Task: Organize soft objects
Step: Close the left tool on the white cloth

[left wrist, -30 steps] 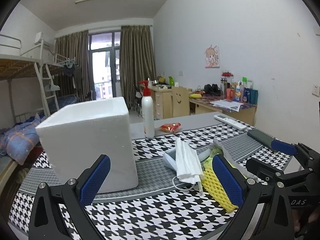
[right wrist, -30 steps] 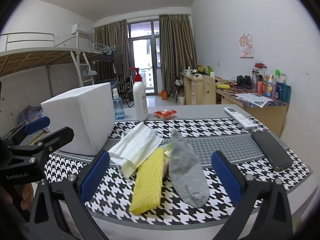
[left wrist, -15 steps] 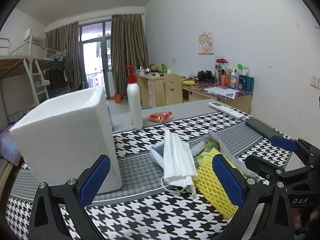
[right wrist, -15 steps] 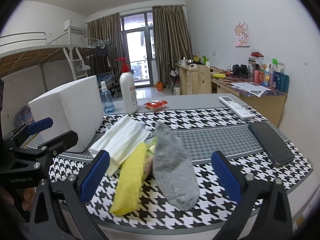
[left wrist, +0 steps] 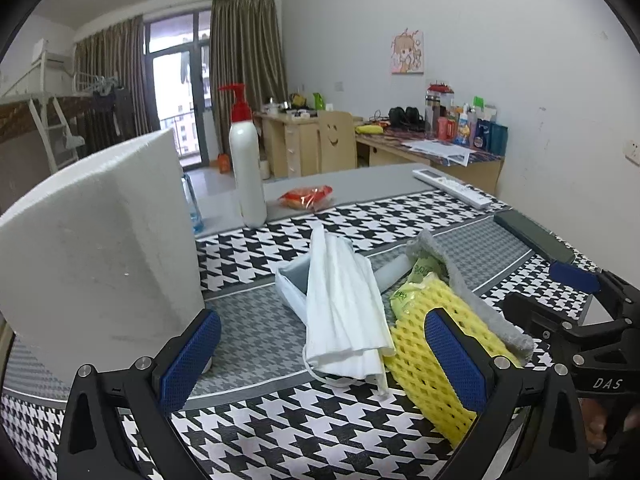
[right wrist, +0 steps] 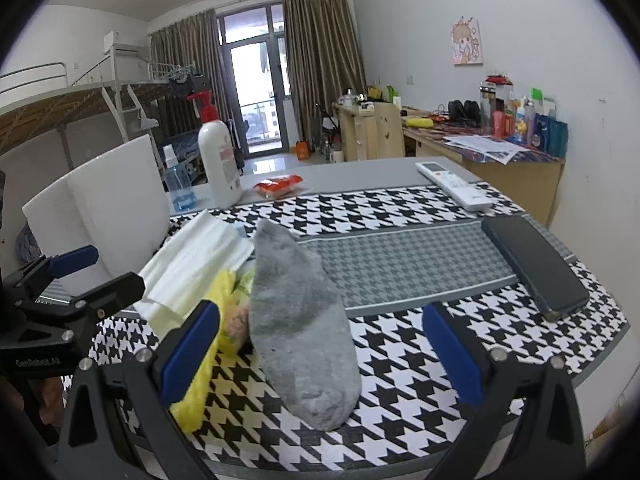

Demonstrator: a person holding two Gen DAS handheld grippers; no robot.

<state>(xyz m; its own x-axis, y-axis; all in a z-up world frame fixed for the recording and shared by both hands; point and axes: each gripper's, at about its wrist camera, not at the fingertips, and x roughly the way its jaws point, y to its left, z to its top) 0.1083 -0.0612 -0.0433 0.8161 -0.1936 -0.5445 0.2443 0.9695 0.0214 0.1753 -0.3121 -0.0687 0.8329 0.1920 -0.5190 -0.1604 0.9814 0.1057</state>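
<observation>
Both grippers are brought closer to the pile than a second ago: the foam box (left wrist: 100,240) fills more of the left wrist view, and the grey sock (right wrist: 298,320) sits larger between the right jaws. The left gripper (left wrist: 320,360) is held with its jaws spread wide and empty, aimed at the white face masks (left wrist: 344,312). The right gripper (right wrist: 320,356) is likewise spread and empty, with the sock lying between its blue pads but not touched.

As far as can be judged, the sorting is not yet begun. All the soft things are heaped together near the middle of the table (right wrist: 400,256), just right of the foam box, and nothing is seen placed inside the box, whose opening is hidden. Every piece is left to be picked.

The masks are thin, pleated and floppy, draped over a small white tray (left wrist: 292,284). The yellow foam net (left wrist: 424,364) is a springy, open mesh sleeve, easily squashed. The sock is a limp, fuzzy knit, tapering toward the far end. A crinkly green-yellow packet (left wrist: 420,276) is tucked under it. Hard things are set well apart: a dark phone (right wrist: 536,264) and a remote (right wrist: 452,188) on the right, a pump bottle (right wrist: 218,164) at the far side.
</observation>
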